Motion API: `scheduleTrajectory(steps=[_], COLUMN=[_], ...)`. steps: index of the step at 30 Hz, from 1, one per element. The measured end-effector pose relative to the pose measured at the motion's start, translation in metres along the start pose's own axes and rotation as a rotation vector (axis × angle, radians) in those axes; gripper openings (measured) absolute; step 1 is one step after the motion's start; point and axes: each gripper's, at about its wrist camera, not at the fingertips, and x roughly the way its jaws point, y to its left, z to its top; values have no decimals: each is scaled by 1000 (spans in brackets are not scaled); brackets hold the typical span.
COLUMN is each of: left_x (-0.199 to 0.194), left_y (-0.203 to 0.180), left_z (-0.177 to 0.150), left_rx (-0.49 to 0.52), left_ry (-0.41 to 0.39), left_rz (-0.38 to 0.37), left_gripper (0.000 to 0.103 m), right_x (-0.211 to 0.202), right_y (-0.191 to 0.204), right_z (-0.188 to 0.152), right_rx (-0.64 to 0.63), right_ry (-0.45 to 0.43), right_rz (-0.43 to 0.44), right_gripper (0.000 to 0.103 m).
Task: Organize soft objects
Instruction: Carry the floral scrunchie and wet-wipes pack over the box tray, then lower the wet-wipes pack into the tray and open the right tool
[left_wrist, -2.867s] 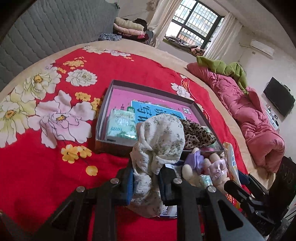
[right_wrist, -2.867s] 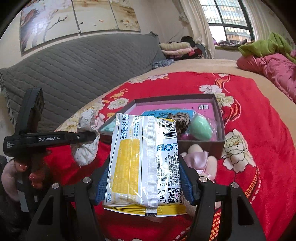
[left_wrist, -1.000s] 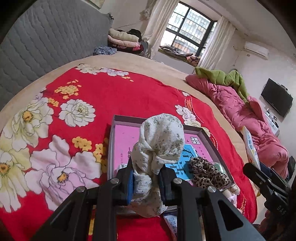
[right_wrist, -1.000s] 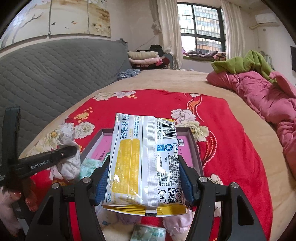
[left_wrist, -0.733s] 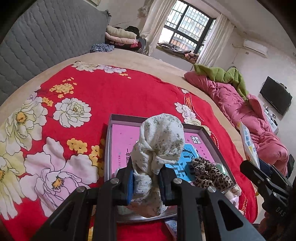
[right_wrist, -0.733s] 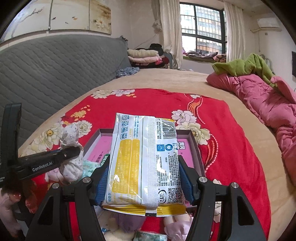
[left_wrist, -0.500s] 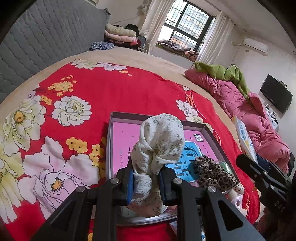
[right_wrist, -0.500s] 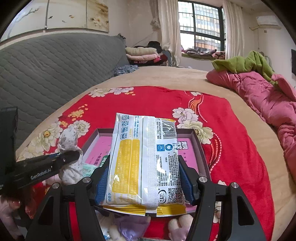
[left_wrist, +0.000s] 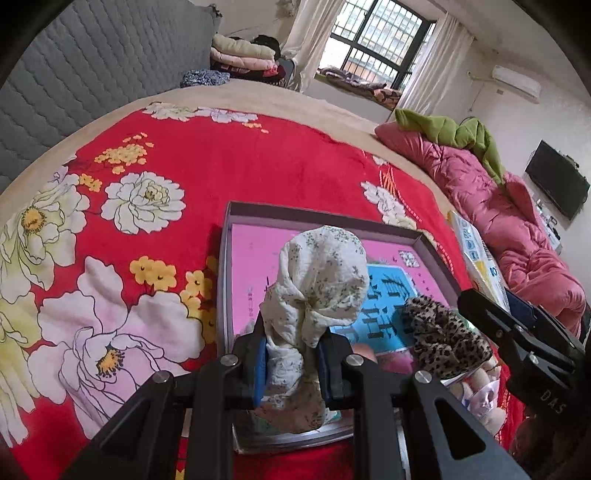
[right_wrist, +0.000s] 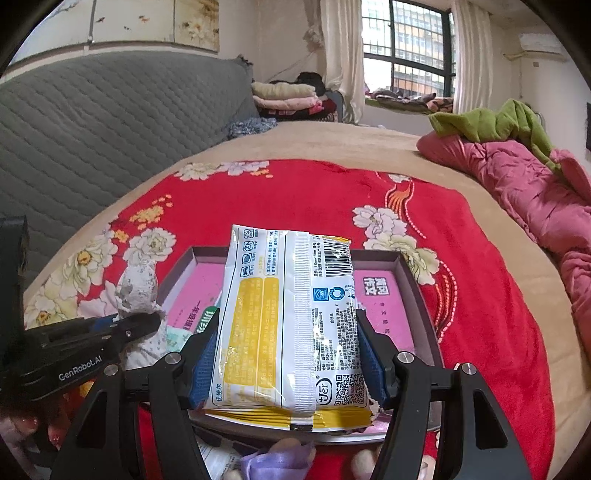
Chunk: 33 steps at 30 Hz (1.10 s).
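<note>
I am carrying both loads to the box (left_wrist: 434, 242): my left gripper (left_wrist: 291, 356) is clamped on the floral cloth bundle (left_wrist: 317, 280), my right gripper (right_wrist: 286, 354) grips the tissue pack (right_wrist: 291, 317) across its width. Compared with three seconds back, the box now lies just beyond and below both sets of jaws, not far ahead. Next I judge each must lower over bare pink floor beside the leopard scrunchie (left_wrist: 443, 334), then release.

The box's (left_wrist: 334, 221) far pink floor lies bare; a leopard-print cloth (left_wrist: 443, 338) blocks its near right corner
</note>
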Motion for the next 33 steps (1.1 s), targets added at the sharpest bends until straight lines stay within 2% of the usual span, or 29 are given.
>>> scheduleTrajectory(steps=[7,13,33], left_x=[3,6,8], left_y=[-4,-3,1], left_z=[-4,-7,-10], left_rx=[23,31,20], left_ry=[42,86,135], left_rz=[7,5,-21], left_gripper=[23,23,23], right_x=[20,29,54], right_y=[3,8,21], right_z=[-14,-21,-32], right_rx=[-29,-51,-142], right_ry=[81,114,221], right_rz=[-14,-13,-90], right_gripper=[67,67,67])
